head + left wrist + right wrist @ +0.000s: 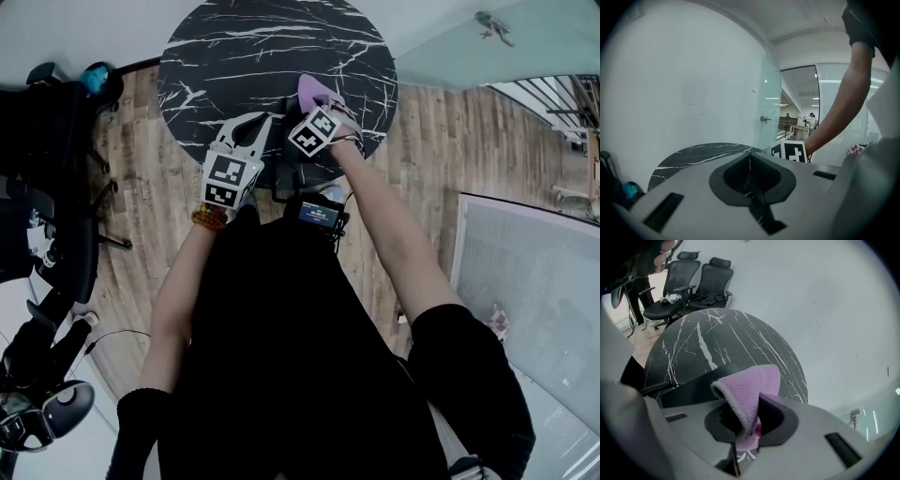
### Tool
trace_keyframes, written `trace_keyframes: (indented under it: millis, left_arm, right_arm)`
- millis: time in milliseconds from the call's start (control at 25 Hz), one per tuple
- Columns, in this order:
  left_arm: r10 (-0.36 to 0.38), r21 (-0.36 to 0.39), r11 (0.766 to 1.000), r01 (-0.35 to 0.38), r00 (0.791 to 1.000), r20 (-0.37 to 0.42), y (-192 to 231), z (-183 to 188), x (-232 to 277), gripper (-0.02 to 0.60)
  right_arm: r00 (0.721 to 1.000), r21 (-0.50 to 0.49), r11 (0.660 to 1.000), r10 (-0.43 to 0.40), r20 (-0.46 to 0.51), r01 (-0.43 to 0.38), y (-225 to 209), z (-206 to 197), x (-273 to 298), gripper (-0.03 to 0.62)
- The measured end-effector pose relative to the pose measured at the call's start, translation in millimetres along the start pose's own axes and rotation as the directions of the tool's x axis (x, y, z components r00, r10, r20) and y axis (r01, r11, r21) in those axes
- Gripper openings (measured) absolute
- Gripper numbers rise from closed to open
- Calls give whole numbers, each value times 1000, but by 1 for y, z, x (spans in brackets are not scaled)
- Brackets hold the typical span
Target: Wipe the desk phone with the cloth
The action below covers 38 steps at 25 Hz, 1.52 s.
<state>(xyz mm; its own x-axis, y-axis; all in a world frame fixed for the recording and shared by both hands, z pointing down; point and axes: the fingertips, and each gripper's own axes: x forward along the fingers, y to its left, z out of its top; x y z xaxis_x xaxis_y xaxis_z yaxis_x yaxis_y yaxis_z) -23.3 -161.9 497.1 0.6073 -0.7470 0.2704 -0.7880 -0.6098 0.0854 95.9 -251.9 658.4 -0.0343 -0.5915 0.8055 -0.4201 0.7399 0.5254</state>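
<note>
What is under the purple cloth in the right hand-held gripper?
A dark desk phone on the black marble table. The cloth hides part of it.

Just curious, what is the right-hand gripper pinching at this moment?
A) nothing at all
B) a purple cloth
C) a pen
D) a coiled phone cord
B: the right gripper view shows the purple cloth folded and clamped between the jaws of the right gripper, above the black marble table.
</note>
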Motion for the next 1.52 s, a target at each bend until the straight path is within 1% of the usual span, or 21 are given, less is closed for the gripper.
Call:
trace_keyframes:
  millis: [160,280,360,520,680,800,960,1120,1520]
  left_arm:
    - [-2,-5,1000,2,1000,0,0,0,-1,14]
    - [-7,1,1000,7,1000,0,-1,2,-2,14]
    - [-10,1,1000,10,1000,-3,-2,2,-2,14]
    - [-7,-2,1000,7,1000,-8,-1,0,-2,14]
    - [-5,-1,1000,5,1000,-12,-1,-2,-4,14]
    - [0,-6,1000,0,1000,-13,0,-3,-4,14]
    - [-5,-5,1000,5,1000,-13,-2,-4,-3,15]
    - [-17,2,1000,17,1000,-16,-7,-5,-2,14]
    - [-39,3,999,39,999,-30,-9,-10,0,14]
  right_arm:
    - [1000,0,1000,-21,-12,21,0,0,0,57]
    - [997,-16,998,-64,-36,64,2,0,0,57]
    - [995,-4,997,-82,-52,82,2,0,0,57]
    - [995,13,996,-86,-52,86,4,1,-1,57]
    - [996,38,996,-81,-45,82,12,-2,-4,57]
    - [996,31,996,-77,-41,78,17,-4,-4,57]
    - [998,19,999,-48,-35,49,20,-4,-4,57]
    - [1000,39,999,-14,-18,14,24,-6,-4,58]
    - [1000,15,1000,18,-18,-18,31,-7,-6,58]
